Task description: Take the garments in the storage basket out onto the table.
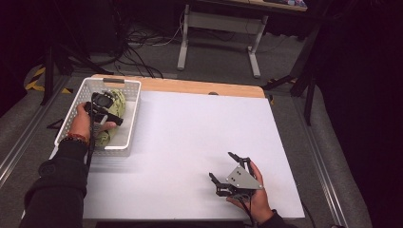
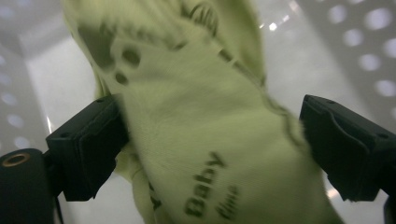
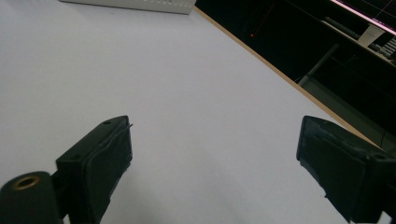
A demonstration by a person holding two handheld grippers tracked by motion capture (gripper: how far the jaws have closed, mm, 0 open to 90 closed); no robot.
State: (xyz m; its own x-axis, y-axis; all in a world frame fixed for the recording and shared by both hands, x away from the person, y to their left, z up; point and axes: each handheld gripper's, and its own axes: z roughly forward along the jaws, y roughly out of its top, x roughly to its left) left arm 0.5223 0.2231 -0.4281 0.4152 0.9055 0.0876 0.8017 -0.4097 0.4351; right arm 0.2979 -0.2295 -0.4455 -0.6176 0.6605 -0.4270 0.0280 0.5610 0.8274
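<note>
A pale green baby garment (image 1: 117, 105) with dark print lies bunched in a white perforated basket (image 1: 135, 115) at the table's far left. My left gripper (image 1: 107, 118) reaches down into the basket over it. In the left gripper view the garment (image 2: 201, 116) fills the space between the wide-set jaws of the left gripper (image 2: 210, 144), which stands open: the left jaw touches the cloth, the right one stands just off it. My right gripper (image 1: 220, 164) rests low over the white table (image 1: 190, 128) near its front right, open, with nothing between the jaws of the right gripper (image 3: 215, 163).
The basket's holed wall (image 2: 355, 51) rises close behind the garment. The white sheet (image 3: 140, 70) stretches ahead of the right gripper to the basket's edge (image 3: 140, 4). A wooden strip (image 1: 199, 87) borders the table's far side; a desk frame and cables stand beyond.
</note>
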